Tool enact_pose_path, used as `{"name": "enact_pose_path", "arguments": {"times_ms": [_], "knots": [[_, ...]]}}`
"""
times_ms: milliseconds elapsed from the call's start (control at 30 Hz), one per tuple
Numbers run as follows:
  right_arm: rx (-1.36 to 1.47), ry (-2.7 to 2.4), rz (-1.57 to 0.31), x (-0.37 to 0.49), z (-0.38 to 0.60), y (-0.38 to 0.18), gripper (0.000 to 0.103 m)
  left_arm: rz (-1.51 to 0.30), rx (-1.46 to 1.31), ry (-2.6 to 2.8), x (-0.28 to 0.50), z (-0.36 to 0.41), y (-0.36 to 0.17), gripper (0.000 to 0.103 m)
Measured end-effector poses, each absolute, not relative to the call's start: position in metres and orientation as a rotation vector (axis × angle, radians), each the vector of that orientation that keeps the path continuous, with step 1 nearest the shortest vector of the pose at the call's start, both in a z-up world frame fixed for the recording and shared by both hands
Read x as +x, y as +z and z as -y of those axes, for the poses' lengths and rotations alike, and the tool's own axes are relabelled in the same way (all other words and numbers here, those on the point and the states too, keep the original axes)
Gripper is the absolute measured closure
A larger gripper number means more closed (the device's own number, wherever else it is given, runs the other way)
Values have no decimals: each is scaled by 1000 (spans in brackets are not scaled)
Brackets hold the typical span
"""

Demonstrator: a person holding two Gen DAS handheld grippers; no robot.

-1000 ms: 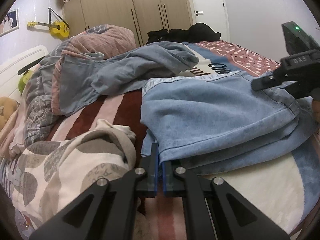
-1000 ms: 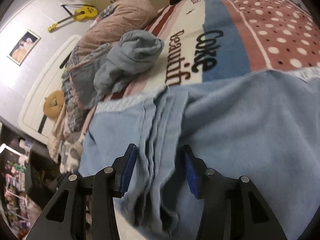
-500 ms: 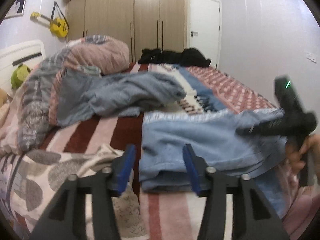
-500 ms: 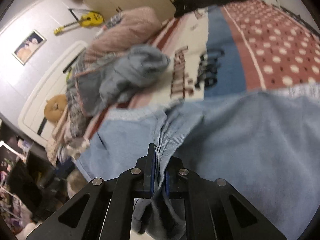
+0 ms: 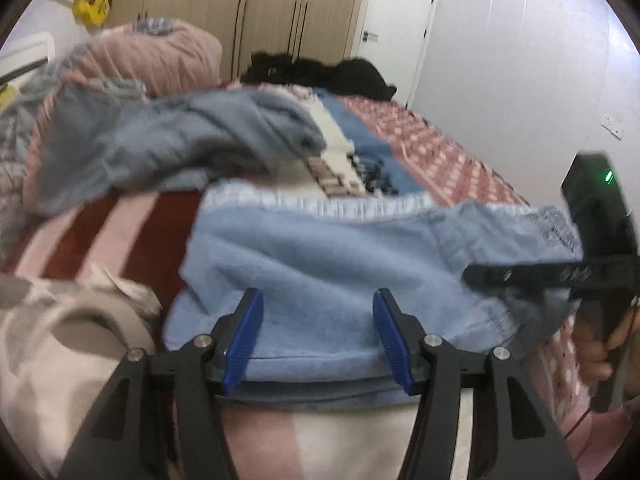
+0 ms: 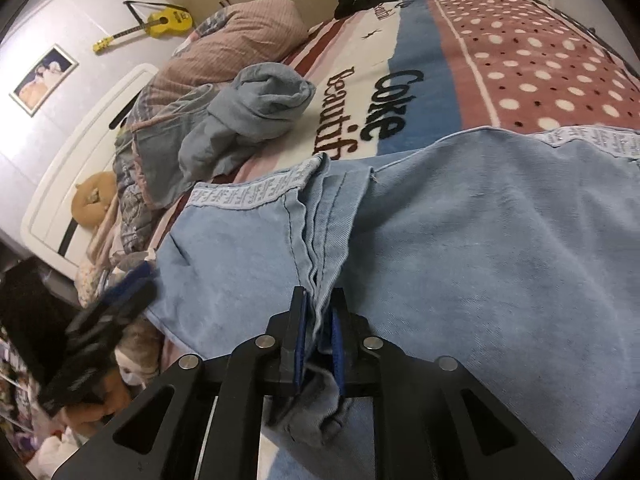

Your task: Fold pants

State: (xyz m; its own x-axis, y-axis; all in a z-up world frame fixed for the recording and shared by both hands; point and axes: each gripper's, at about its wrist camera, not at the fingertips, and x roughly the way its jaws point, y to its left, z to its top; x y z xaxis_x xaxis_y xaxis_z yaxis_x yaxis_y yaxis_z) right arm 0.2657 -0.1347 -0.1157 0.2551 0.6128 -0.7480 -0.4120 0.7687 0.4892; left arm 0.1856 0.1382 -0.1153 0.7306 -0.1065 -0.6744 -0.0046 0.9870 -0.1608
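Light blue jeans point(image 5: 320, 256) lie folded on the bed, with a white patterned waistband along their far edge. My left gripper point(image 5: 318, 336) is open, its blue pads either side of the jeans' near folded edge, not gripping. My right gripper point(image 6: 318, 320) is shut on a ridge of the jeans' fabric point(image 6: 320, 248) near the seam. The right gripper also shows at the right of the left wrist view point(image 5: 520, 276). The left gripper shows blurred at the lower left of the right wrist view point(image 6: 100, 320).
A crumpled grey-blue garment point(image 6: 256, 108) lies beyond the jeans. A pink quilt point(image 5: 152, 56) is piled at the headboard. A cream patterned garment point(image 5: 60, 320) lies at my left. Black clothes point(image 5: 320, 72) sit at the far end of the bed, before wardrobes.
My left gripper let go of the jeans' edge and opened. My right gripper closed on a fold of the jeans and still holds it.
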Motion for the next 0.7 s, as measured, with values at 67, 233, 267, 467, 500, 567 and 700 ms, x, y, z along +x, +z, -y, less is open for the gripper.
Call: {"name": "enact_pose_path", "arguments": {"times_ms": [67, 233, 267, 467, 500, 567, 700], "knots": [[205, 702, -1118, 265, 138, -113, 87, -765, -137, -52, 183, -134, -123, 50], [250, 691, -1133, 262, 159, -105, 74, -760, -130, -49, 174, -128, -128, 42], [259, 680, -1136, 261, 165, -102, 67, -755, -138, -52, 173, -127, -127, 38], [368, 637, -1110, 243, 209, -79, 34, -682, -177, -82, 168, -115, -103, 30], [384, 631, -1098, 239, 216, -75, 32, -653, -174, -88, 166, -110, -95, 30], [382, 611, -1062, 230, 231, -68, 30, -614, -170, -94, 163, -103, -84, 24], [284, 509, -981, 208, 253, -54, 24, -532, -140, -98, 153, -83, -56, 18]]}}
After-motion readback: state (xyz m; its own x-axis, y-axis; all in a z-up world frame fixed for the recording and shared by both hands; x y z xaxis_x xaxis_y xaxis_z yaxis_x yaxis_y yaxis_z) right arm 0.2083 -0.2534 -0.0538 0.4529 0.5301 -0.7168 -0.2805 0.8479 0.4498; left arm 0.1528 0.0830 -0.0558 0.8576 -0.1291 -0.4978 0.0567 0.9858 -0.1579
